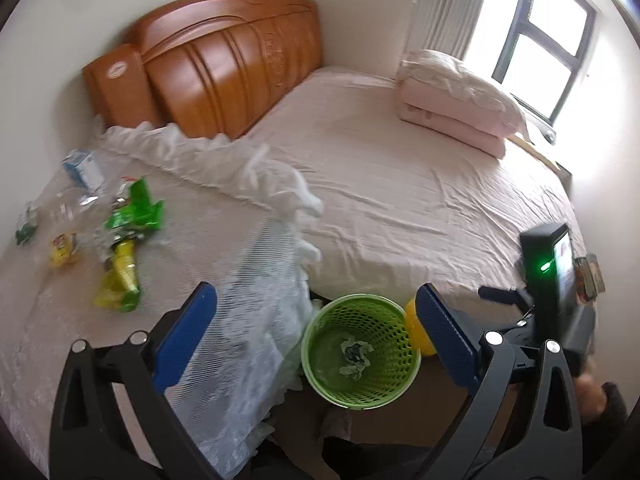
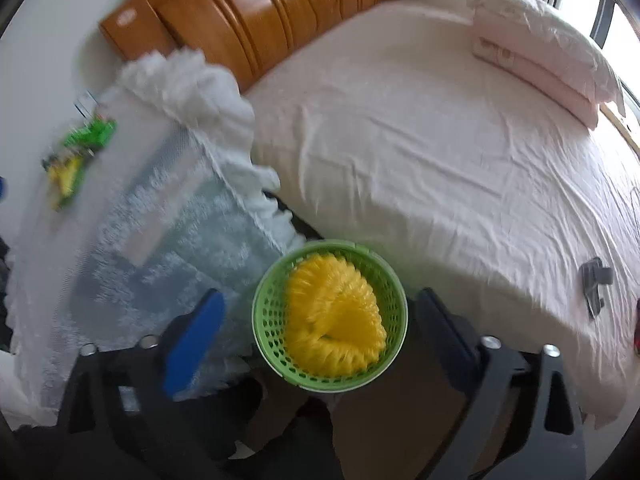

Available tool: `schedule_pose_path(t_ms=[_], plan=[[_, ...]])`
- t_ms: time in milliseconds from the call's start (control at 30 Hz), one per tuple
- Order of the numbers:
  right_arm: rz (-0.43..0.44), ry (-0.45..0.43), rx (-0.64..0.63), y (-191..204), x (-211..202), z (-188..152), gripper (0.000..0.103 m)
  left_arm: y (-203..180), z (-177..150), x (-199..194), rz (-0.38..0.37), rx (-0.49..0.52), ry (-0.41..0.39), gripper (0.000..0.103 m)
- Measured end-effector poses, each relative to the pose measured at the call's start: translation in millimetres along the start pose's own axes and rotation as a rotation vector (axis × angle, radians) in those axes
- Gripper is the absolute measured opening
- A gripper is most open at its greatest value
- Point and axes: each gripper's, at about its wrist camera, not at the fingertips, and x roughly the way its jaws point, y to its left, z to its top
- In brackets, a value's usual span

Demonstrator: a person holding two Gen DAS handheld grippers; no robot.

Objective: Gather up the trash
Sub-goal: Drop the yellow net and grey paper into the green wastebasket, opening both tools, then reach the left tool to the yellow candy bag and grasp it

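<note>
Trash (image 1: 128,216) lies scattered on a lace-covered surface (image 1: 224,264) left of the bed (image 1: 400,184): green and yellow wrappers, a clear crumpled plastic piece, a small blue-and-white box (image 1: 82,168) farther back, and a small green scrap (image 1: 26,228) at the far left edge. Green mesh bin (image 1: 360,354) stands on the floor, tucked between the lace drape and the bed's edge. Left wrist view: a crumpled pale wad (image 1: 354,356) lies at the bin's bottom; a yellow object (image 1: 416,328) shows just beside the bin's right rim, partly hidden by a blue pad. Right wrist view: that yellow ribbed object (image 2: 336,316) fills the bin's mouth; touching or above, cannot tell. Left gripper (image 1: 316,332) spread wide, nothing between the pads, bin framed below. Right gripper (image 2: 320,320) also spread wide, pads clear of the yellow object; view blurred. Folded pink bedding with a pillow (image 1: 456,100) sits at the bed's far corner by the window (image 1: 544,40). Wooden headboard (image 1: 216,64) against the wall.
</note>
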Motion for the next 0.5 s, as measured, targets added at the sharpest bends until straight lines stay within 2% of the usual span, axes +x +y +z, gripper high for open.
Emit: schedule_pose_path(t_ms=[100, 300, 500], plan=[[-0.007, 0.023, 0.005, 7.8, 6.1, 3.0, 0.097, 15.9, -2.5, -6.2, 0.015, -0.027, -0.007, 0.095], [-0.052, -0.066, -0.016, 22.5, -17.3, 18.6, 0.101, 43.4, -7.5, -15.3, 0.027, -0.078, -0.008, 0.095], [-0.04, -0.087, -0.015, 34.2, -28.2, 29.5, 0.101, 61.0, -8.7, -21.5, 0.04, -0.108, -0.015, 0.095]])
